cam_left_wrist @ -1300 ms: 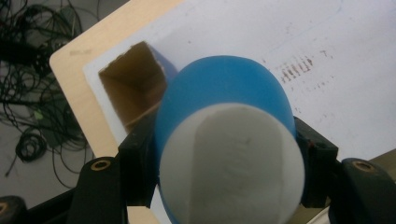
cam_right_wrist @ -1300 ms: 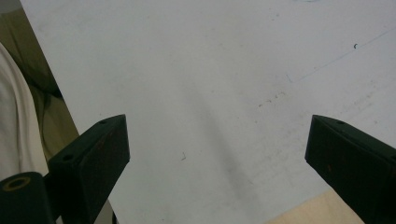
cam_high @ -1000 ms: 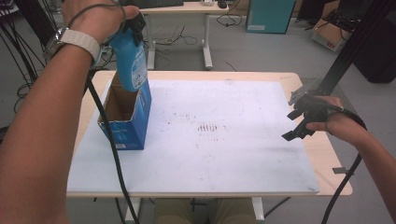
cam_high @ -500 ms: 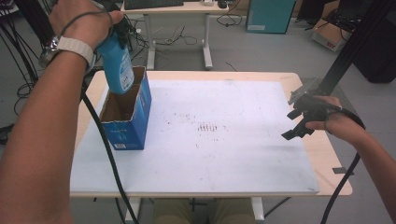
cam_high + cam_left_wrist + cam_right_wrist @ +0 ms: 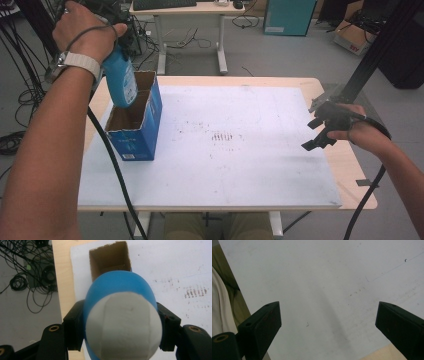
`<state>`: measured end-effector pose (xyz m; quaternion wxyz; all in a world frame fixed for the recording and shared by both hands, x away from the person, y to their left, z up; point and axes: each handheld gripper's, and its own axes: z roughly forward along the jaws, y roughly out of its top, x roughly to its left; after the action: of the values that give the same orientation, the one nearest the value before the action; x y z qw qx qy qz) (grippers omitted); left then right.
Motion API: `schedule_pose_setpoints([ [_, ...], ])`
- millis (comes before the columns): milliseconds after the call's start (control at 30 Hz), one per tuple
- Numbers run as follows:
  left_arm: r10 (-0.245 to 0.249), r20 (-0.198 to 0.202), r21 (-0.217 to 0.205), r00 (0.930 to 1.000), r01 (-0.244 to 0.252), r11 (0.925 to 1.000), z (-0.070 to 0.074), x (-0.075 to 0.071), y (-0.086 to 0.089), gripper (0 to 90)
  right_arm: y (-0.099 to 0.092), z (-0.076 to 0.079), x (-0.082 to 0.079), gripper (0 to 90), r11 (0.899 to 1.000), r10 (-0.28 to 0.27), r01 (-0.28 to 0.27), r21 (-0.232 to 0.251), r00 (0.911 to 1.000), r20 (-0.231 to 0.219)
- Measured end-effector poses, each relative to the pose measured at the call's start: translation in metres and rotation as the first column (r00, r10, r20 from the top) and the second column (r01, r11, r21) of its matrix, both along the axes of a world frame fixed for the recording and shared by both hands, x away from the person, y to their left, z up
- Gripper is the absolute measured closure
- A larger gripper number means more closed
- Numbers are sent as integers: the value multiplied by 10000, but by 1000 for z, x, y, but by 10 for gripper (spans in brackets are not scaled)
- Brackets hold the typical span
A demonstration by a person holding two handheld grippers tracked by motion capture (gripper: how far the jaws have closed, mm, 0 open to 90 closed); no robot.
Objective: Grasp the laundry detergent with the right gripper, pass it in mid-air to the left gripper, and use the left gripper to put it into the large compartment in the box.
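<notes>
Bottle (image 5: 121,82) in blue, with a white cap, hangs over the open box (image 5: 134,122) at the left side of the table (image 5: 345,165). Its bottom end dips just past the top edge of the box. The left gripper (image 5: 107,50) squeezes the bottle near its cap, and the jaws press on both sides of it. In the left gripper view the cap (image 5: 123,326) is big and close, and the brown inside of the box (image 5: 110,261) shows right above it.

The right gripper (image 5: 320,132) hangs over the right side of the table. Its jaws stand wide apart and hold nothing. Under them is the white mat (image 5: 324,277).

I think the step in hand is putting the bottle into the box. The bottle leans a bit, so the next move should stand it straighter and bring it down slowly. It must miss the box walls. Only when it rests on the box floor should the jaws let go. If it bumps the edge, the box may tip or slide.

A second ago the bottle was higher and closer to the near end of the box. Now it is lower and farther back, over the hole. The right gripper is in the same place as before
</notes>
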<state>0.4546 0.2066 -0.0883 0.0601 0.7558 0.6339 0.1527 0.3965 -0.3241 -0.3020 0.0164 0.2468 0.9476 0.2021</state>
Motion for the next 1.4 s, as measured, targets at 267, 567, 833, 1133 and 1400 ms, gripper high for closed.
schedule_pose_setpoints([
  [267,130,-29,-23,9999,-130,9999,-16,1,3,375,-1,0,0,63,9997,-127,127,185,9999,-13],
  [567,245,-83,-190,9997,-247,9995,-37,1,8,375,-3,-4,0,63,9995,-193,195,246,9998,-93],
  [833,327,-163,-241,9993,-331,9992,-56,2,11,375,-4,-5,1,63,9997,-199,200,166,9998,-98],
  [1133,309,-397,-329,9987,-322,9989,-81,3,12,375,-5,-9,1,63,9994,-270,276,207,9993,-257],
  [1400,301,-540,-336,9981,-320,9989,-105,4,12,375,-8,-11,0,63,9991,-370,376,189,9988,-305],
])
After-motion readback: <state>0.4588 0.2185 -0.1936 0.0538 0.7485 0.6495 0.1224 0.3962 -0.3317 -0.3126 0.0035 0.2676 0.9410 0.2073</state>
